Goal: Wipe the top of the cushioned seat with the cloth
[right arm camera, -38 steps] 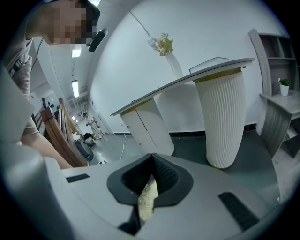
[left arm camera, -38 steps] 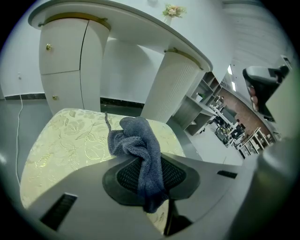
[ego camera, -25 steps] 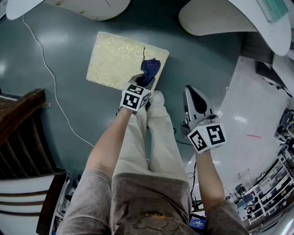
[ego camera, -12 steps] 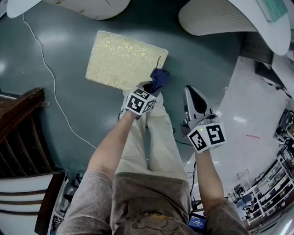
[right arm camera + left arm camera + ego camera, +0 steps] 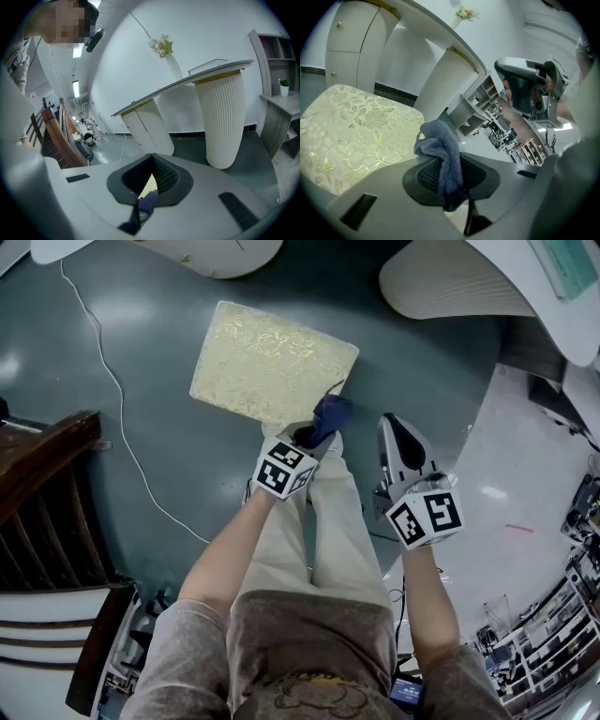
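Down at the 5 o'clock corner of the cushioned seat, our left gripper has its jaws clamped on the blue cloth, which is bunched up right at that corner. At 3 o'clock from it, our right gripper hangs over the floor, off the seat, jaws pressed together on nothing

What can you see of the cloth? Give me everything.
The cloth is dark blue, looks like soft terry, and is bunched into a crumpled wad. The left hand-held gripper has its jaws shut on the cloth's middle; a folded lump sticks out past the tips and a short tail hangs below the pads. It sits at the cushioned seat's near right corner; whether it touches the fabric cannot be told.
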`<state>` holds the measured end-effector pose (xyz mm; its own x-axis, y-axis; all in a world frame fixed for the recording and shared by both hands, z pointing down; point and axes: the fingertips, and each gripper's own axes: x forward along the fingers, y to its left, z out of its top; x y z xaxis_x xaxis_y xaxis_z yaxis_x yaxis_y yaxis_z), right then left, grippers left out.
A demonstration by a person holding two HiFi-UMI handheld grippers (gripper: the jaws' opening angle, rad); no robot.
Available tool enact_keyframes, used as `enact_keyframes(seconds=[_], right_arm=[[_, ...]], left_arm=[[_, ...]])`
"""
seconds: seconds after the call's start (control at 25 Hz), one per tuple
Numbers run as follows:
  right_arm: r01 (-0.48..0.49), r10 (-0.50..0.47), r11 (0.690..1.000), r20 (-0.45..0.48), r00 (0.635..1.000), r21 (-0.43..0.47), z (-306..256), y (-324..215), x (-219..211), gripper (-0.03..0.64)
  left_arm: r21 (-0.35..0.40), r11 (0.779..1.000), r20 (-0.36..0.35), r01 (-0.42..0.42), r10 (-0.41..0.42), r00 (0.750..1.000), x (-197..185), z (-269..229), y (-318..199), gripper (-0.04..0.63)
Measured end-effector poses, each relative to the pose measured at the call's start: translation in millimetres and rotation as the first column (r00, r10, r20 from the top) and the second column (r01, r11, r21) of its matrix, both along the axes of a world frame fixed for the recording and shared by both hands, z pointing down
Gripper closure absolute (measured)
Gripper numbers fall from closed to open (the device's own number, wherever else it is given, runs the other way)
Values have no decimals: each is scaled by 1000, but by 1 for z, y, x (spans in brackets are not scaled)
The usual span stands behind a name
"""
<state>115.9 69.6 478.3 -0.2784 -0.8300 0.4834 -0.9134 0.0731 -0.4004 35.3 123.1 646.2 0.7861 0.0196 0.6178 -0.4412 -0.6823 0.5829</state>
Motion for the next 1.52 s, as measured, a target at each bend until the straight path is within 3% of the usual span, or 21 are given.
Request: enact_keyframes(seconds=[0.2,0.44,0.76,1.16,1.52], right_arm=[[34,-33,999,9,999,-1,0,-6,-15,611],[88,-88,996,16,996,3,2,-18,-38,611],[155,-155,988,8,988,-3,3,-36,-63,611],[219,-219,975,7,976,-23,12,-53,-96,611],[252,-252,967,-1,968,-47,17,-65,-116,611]], left_arm=[[43,995,-1,90,-90,996,-38,-22,-22,506],[101,976,61,191,-197,978,-101,-24,-51,506],[171,921,116,350,-372,921,-191,-15,-102,506],[238,855,209,461,-509,835,-276,13,-159,506],[220,846,292,485,-531,795,-311,47,-172,506]])
